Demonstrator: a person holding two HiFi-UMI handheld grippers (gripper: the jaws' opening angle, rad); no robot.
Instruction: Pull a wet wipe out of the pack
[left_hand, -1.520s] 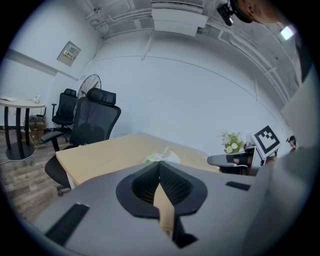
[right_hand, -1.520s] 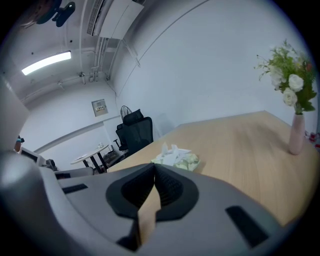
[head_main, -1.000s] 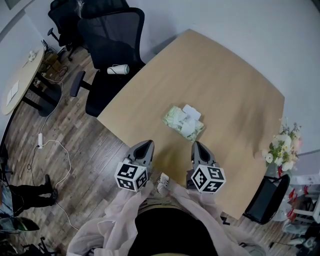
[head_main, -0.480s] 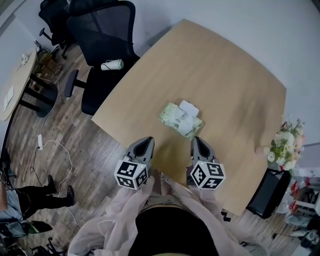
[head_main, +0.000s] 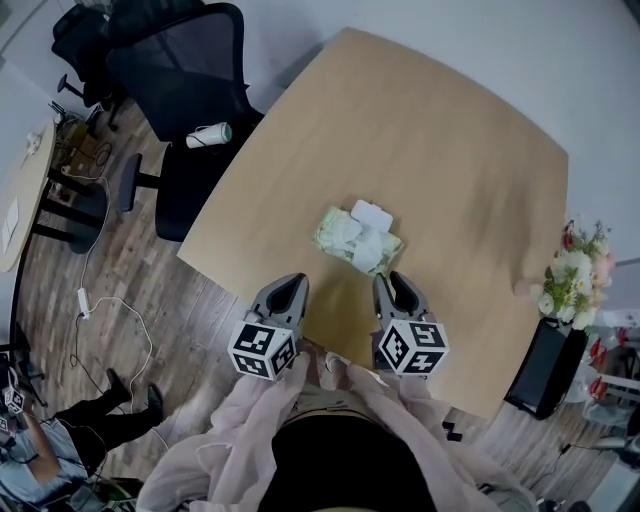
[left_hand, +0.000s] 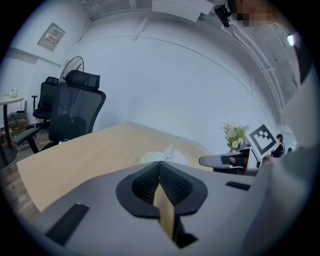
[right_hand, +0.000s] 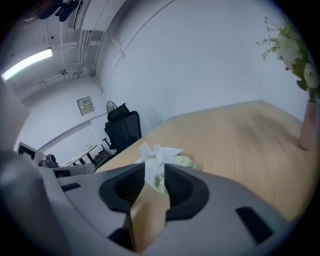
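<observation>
The wet wipe pack (head_main: 358, 238) is pale green and lies on the wooden table (head_main: 450, 150), with a white wipe (head_main: 372, 216) sticking up from its top. My left gripper (head_main: 291, 284) hovers over the table's near edge, short of the pack and to its left, jaws shut and empty. The right gripper (head_main: 391, 281) is just short of the pack's near right corner. Its jaws are opening, with nothing between them. In the right gripper view the wipe (right_hand: 156, 151) shows past the parted right gripper (right_hand: 155, 169). The left gripper (left_hand: 160, 163) has the pack (left_hand: 150, 157) just beyond its tips.
A black office chair (head_main: 190, 90) stands at the table's left corner with a white roll (head_main: 208, 134) on its seat. A vase of flowers (head_main: 568, 282) stands at the table's right edge. A small round table (head_main: 20, 190) is far left, with cables on the floor.
The right gripper's jaws have parted. Both grippers have edged a little toward the pack and lower. The pack has not moved on the table.
</observation>
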